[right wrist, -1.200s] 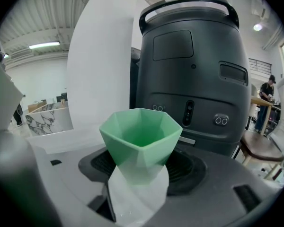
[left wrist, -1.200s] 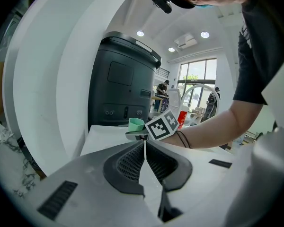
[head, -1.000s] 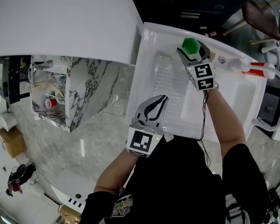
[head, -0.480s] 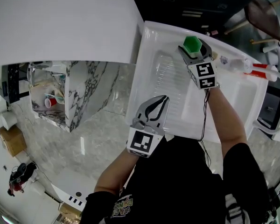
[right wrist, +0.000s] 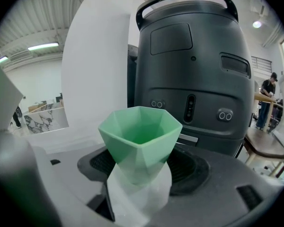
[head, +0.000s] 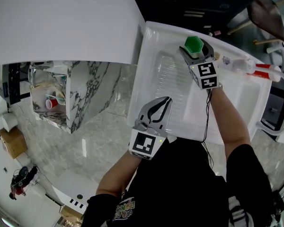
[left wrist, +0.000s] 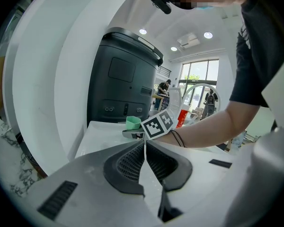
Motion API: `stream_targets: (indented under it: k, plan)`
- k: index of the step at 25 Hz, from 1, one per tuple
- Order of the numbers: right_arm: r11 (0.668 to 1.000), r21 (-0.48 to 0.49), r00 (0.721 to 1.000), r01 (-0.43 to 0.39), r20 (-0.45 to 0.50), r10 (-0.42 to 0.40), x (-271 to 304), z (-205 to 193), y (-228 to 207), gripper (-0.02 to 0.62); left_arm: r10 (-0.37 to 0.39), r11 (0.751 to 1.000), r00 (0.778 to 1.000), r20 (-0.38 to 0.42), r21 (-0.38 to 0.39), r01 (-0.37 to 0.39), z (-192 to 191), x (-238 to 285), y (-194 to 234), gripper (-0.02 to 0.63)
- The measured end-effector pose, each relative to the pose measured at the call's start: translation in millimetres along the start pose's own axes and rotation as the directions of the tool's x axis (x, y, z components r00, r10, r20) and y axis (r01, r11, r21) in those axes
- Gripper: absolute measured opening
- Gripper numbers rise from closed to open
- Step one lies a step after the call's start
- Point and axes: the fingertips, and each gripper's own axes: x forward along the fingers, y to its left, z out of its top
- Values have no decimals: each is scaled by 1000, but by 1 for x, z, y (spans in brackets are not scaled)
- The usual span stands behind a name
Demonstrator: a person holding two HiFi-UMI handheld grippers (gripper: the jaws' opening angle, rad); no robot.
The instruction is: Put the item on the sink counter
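One green cup (head: 193,44) in right gripper (head: 195,52); left gripper (head: 167,100) empty, closed.

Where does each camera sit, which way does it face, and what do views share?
Head view: on the head, steeply down at the sink counter; left forearm, right forearm, left tool, right tool show.
Left gripper view: on the left tool, along its shut jaws across the counter; right forearm shows.
Right gripper view: on the right tool, facing the dark grey machine over the held green cup.
All three share the green cup.
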Motion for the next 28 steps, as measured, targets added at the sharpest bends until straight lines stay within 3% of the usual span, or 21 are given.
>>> stream_targets:
  k: [14,28]
  plan:
    - [999,45,1000,-15,-8,15,-26,-11,7,391,12,1000,1000,21,-1,-12,1,-10,-18,21]
    - [996,46,996,-82,51,80,-102,-4,18,388,35,999,998,58,17,-36,10,-14,-67,21]
